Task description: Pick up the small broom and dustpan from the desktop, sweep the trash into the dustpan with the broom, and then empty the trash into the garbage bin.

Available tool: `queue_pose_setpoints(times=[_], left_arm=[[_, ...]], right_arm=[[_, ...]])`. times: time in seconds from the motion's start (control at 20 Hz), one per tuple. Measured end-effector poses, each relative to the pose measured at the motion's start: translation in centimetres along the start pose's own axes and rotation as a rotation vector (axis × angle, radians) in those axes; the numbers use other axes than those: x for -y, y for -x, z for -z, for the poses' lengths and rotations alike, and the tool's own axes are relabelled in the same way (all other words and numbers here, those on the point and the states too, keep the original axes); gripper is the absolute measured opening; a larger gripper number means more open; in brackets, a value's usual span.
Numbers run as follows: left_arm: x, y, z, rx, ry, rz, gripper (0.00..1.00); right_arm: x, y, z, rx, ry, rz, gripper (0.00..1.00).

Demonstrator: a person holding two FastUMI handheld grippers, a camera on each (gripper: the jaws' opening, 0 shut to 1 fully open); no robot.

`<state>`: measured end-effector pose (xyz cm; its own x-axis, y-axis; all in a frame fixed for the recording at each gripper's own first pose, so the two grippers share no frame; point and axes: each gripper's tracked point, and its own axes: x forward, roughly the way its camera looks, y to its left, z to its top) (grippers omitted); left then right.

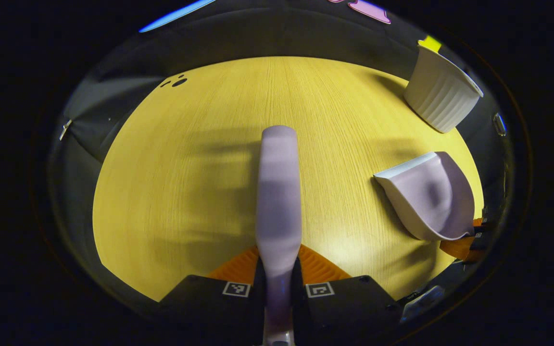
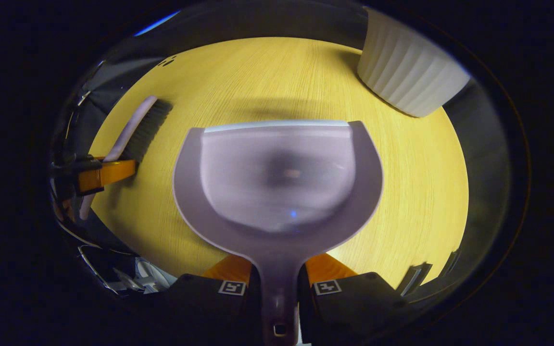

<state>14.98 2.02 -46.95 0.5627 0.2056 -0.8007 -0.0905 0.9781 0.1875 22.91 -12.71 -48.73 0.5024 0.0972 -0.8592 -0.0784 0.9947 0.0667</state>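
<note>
My left gripper (image 1: pixel 278 262) is shut on the handle of a lilac broom (image 1: pixel 278 192), which points straight ahead over the yellow wooden desktop (image 1: pixel 200 158). From the right gripper view the broom (image 2: pixel 130 127) lies to the left with dark bristles facing the desk, the left gripper (image 2: pixel 104 174) around its handle. My right gripper (image 2: pixel 278 269) is shut on the handle of the lilac dustpan (image 2: pixel 277 173), its mouth facing away from me. In the left gripper view the dustpan (image 1: pixel 428 194) hangs at the right, tilted. A few small dark bits (image 1: pixel 178 81) lie at the far left edge.
A white ribbed garbage bin (image 1: pixel 440 91) stands at the desk's far right corner, close ahead of the dustpan's right side (image 2: pixel 409 72). Dark cloth walls surround the desk. Wide bare desktop (image 2: pixel 258 77) stretches between the broom and the bin.
</note>
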Motion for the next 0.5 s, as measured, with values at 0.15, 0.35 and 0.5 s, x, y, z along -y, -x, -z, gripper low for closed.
queue_pose_setpoints(times=[0.15,0.35,0.5], left_arm=[[0.1,0.2,0.6,-0.023,0.004,-0.033,0.27],[-0.7,1.2,0.1,0.021,0.023,-0.051,0.54],[-1.5,3.4,-0.9,0.097,0.038,-0.073,1.00]], right_arm=[[-0.4,0.3,0.1,-0.004,-0.011,-0.030,0.38],[-1.4,0.5,0.0,0.002,-0.021,-0.073,0.57],[-1.6,1.4,-0.7,0.037,-0.042,-0.092,1.00]])
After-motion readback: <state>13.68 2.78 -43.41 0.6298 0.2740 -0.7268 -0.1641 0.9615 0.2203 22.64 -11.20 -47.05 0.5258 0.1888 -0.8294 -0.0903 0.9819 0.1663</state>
